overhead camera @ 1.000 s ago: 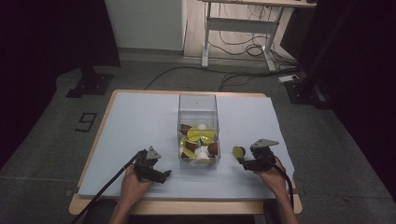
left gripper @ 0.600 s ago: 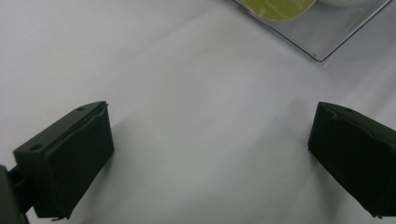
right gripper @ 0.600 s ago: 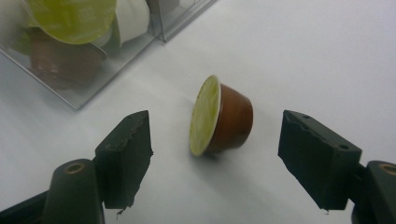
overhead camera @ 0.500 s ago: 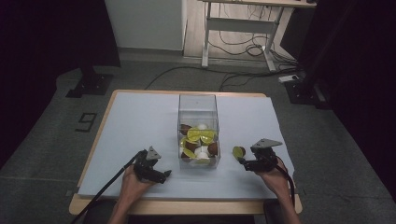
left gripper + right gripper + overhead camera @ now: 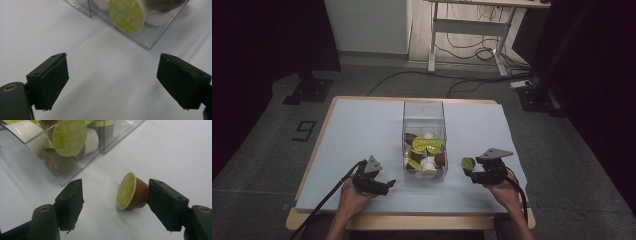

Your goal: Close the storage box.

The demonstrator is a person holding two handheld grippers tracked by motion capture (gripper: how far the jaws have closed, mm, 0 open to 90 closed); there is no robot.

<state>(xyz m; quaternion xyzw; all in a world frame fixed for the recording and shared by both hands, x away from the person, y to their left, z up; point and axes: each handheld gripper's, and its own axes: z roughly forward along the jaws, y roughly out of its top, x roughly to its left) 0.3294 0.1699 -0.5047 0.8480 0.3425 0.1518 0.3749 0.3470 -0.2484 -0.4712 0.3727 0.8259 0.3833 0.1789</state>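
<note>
- My right claw [image 5: 115, 202] is standing spread around a brown capsule [image 5: 131, 191] that is lying on its side on the white tabletop [image 5: 362, 125], lime-green lid facing the left jaw, base touching the right jaw.
- The capsule is sitting just beside the clear box [image 5: 423, 112] of capsules.
- My left claw [image 5: 112, 82] is hanging spread and empty, resting near the box's other side.
</note>
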